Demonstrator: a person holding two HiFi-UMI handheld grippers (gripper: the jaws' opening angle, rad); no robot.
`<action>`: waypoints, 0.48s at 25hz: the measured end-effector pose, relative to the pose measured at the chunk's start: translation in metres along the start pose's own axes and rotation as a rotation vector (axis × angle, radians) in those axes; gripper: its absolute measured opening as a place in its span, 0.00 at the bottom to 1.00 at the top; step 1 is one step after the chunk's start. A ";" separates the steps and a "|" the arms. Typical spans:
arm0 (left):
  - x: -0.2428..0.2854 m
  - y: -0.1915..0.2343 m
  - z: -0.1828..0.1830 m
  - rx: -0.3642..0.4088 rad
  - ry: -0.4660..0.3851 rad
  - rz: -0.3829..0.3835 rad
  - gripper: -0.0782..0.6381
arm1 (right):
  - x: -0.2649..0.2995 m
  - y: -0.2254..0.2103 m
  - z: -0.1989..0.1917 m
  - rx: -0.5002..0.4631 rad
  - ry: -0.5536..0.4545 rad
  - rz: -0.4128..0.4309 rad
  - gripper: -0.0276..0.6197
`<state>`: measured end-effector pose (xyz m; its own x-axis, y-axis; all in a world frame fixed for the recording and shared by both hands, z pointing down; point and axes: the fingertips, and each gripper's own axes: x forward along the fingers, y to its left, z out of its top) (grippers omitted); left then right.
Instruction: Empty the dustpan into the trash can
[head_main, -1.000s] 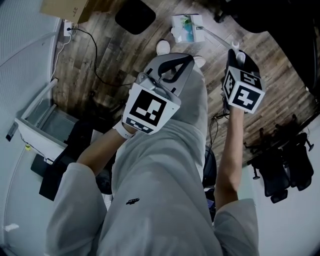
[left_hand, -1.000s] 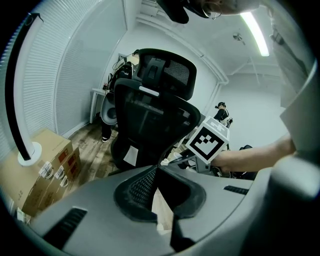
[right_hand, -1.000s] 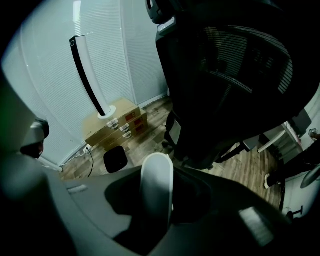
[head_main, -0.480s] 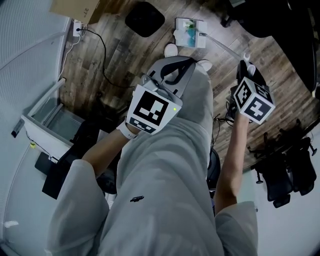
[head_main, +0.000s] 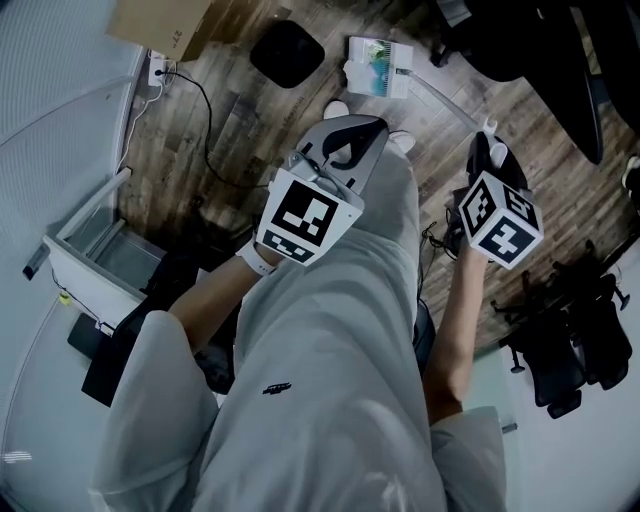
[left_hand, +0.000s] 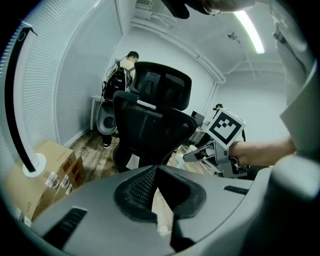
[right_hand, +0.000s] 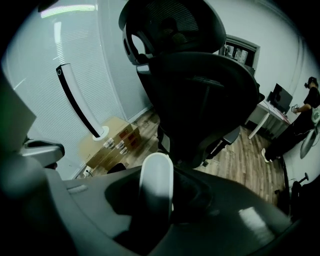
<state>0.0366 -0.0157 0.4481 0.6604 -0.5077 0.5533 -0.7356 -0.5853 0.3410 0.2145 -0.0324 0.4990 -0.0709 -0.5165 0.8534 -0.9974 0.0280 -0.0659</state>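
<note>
Dustpan (head_main: 378, 68) was at the top middle of the head view, down by the floor (head_main: 200, 150), beside the black trash can (head_main: 287, 52). It looked light and stiff, but on its long thin handle (right_hand: 156, 182) it might swing and spill. The right gripper (head_main: 486, 150) pointed down, jaws clamped on the handle's top end, a good spot. The left gripper (head_main: 350, 135) had its jaws squeezed together, holding nothing.

Worn wood-plank floor (head_main: 230, 150); matt cardboard box (head_main: 160, 22); smooth glossy white plastic handle (right_hand: 156, 181); soft grey cloth trousers (head_main: 330, 330).
</note>
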 end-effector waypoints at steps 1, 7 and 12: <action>-0.002 -0.002 0.002 0.001 -0.001 -0.001 0.12 | -0.006 -0.002 0.003 0.012 -0.010 -0.003 0.22; -0.012 -0.007 0.013 0.015 -0.007 -0.005 0.12 | -0.041 -0.002 0.026 0.062 -0.082 -0.012 0.22; -0.025 -0.007 0.023 0.026 -0.021 0.010 0.12 | -0.063 0.005 0.043 0.111 -0.140 -0.005 0.22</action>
<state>0.0290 -0.0139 0.4143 0.6563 -0.5269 0.5400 -0.7382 -0.5963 0.3153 0.2146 -0.0369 0.4227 -0.0563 -0.6308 0.7739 -0.9900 -0.0652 -0.1251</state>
